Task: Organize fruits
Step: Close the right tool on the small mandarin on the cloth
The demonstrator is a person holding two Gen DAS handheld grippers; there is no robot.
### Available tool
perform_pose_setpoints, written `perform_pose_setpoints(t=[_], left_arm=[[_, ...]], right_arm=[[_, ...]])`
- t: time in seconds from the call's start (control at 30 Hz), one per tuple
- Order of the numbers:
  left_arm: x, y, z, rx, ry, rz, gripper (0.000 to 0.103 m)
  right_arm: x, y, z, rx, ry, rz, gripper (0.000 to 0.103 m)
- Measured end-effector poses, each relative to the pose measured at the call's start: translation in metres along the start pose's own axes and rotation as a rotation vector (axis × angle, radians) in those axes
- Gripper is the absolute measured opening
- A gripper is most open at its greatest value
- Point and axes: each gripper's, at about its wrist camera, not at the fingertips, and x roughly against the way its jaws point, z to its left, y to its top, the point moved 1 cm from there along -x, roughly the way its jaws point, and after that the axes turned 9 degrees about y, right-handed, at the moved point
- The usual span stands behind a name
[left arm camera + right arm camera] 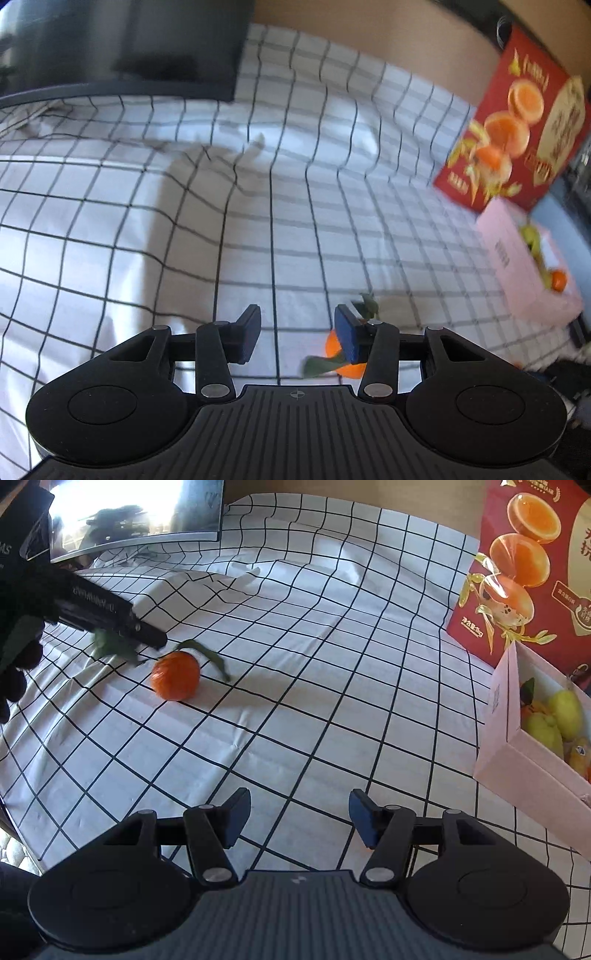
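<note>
My left gripper (297,334) stands with its blue-padded jaws parted and nothing between them; the round orange mandarin with green leaves (176,675) lies on the cloth just outside its right finger (347,338), partly hidden behind that pad in the left wrist view. My right gripper (299,818) is likewise parted and empty, held over bare cloth well apart from the fruit. The white tablecloth with a black grid (314,686) offers broad free room between the mandarin and the pale pink open cardboard box (517,753) at the right edge, which already holds yellow-green and orange fruits (561,712). Behind that box stands an upright red printed carton showing halved orange fruit (528,565), closing the right side. At the far left a dark monitor screen (140,513) bounds the cloth, and the near left corner of the cloth ends at a quilted edge (14,853). The mandarin itself is nearly round, so it shows no clear long axis; its one long curved leaf (212,657) trails from the top towards the right, and further leaves (114,646) spread to the left beneath the black body of my left tool (107,613).
</note>
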Motion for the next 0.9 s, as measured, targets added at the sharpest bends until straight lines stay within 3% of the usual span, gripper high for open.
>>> perform_pose_setpoints(t=[0.1, 0.2, 0.27, 0.37, 0.5, 0.6, 0.7, 0.9], left_arm=[[0.010, 0.001, -0.006, -0.041, -0.044, -0.034, 0.049], [0.009, -0.008, -0.033, -0.200, -0.053, -0.032, 0.049], [0.008, -0.019, -0.052, -0.306, -0.028, -0.036, 0.050], [0.003, -0.028, -0.068, -0.376, 0.035, -0.043, 0.050], [-0.003, -0.031, -0.077, -0.388, 0.033, -0.038, 0.051], [-0.013, -0.031, -0.079, -0.386, 0.078, -0.017, 0.050], [-0.016, -0.032, -0.079, -0.369, 0.047, -0.006, 0.058], [-0.023, -0.028, -0.069, -0.299, -0.012, 0.014, 0.058]], right_arm=[[-0.003, 0.000, 0.002, 0.008, 0.011, 0.010, 0.060], [-0.008, -0.001, 0.006, 0.020, 0.022, 0.025, 0.060], [-0.011, -0.001, 0.009, 0.031, 0.030, 0.034, 0.060], [-0.013, -0.001, 0.012, 0.048, 0.030, 0.038, 0.062], [-0.013, -0.002, 0.012, 0.052, 0.029, 0.037, 0.066], [-0.013, -0.003, 0.010, 0.043, 0.028, 0.036, 0.070], [-0.013, -0.004, 0.008, 0.037, 0.026, 0.035, 0.073], [-0.015, -0.005, 0.004, -0.004, 0.028, 0.031, 0.082]])
